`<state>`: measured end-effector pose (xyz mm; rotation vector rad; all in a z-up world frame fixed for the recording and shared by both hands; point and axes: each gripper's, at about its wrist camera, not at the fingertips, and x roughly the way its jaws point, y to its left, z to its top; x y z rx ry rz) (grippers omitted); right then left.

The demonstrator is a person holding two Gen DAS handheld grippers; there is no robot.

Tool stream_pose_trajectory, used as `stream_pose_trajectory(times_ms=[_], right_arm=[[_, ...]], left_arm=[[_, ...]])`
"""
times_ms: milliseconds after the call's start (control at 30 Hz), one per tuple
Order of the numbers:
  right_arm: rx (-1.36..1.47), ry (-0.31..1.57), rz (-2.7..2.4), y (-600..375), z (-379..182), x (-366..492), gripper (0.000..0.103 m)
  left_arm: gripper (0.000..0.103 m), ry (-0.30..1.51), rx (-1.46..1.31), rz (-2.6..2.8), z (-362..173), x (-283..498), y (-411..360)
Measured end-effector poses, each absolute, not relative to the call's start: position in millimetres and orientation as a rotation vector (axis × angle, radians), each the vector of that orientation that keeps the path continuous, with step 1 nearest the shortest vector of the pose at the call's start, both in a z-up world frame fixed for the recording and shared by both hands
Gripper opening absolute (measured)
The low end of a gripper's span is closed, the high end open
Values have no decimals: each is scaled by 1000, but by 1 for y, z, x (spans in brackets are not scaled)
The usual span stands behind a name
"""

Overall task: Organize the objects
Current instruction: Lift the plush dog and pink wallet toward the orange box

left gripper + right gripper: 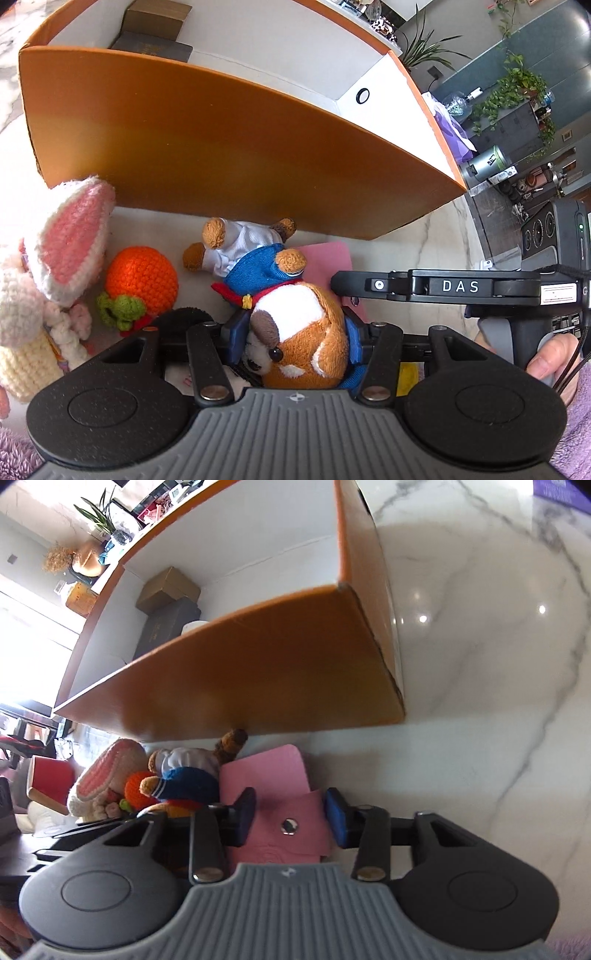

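Plush dog between left gripper fingers: brown and white, dark brown ear, blue jacket, red collar, white trousers. Finger pads: dark blue. Left of fingers: crochet orange with green leaves; crochet rabbit, cream with pink inner ear. Beyond fingers: box, orange outside, white inside. Pink pouch with silver snap between right gripper fingers. Tabletop: white marble, grey veins.

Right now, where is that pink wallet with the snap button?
In the right wrist view the pink wallet lies on the marble table in front of the orange box, between the right gripper's fingers, beside the stuffed dog.
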<state>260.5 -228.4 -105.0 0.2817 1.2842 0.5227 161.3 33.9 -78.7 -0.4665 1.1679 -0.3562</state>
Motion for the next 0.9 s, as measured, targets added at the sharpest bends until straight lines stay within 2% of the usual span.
stream_pose_trajectory(times_ms=[233,333,433,500,600,800,833,900], right_arm=[[474,1249,615,-246,-80,251,30],[420,1237,630,-235,-67,244,30],[303,1225,608,-218,-64,243,38],[295,1228,623,-215,-65,244,38],[413,1252,699,-225,-65,248,31],[421,1355,672,-217,-93,253,29],[418,1355,656,-217,-95,253,25],[426,1354,650,-215,-96,252,25]], left_arm=[[59,1175,-490,-351,-78,160,39],[59,1178,-501,-350,-78,159,40],[59,1174,-496,-340,-78,158,40],[59,1173,-508,-336,-78,157,43],[59,1172,-531,-331,-79,157,47],[58,1172,-507,-330,-81,157,44],[58,1167,-512,-331,-81,156,45],[58,1167,-522,-330,-81,156,46]])
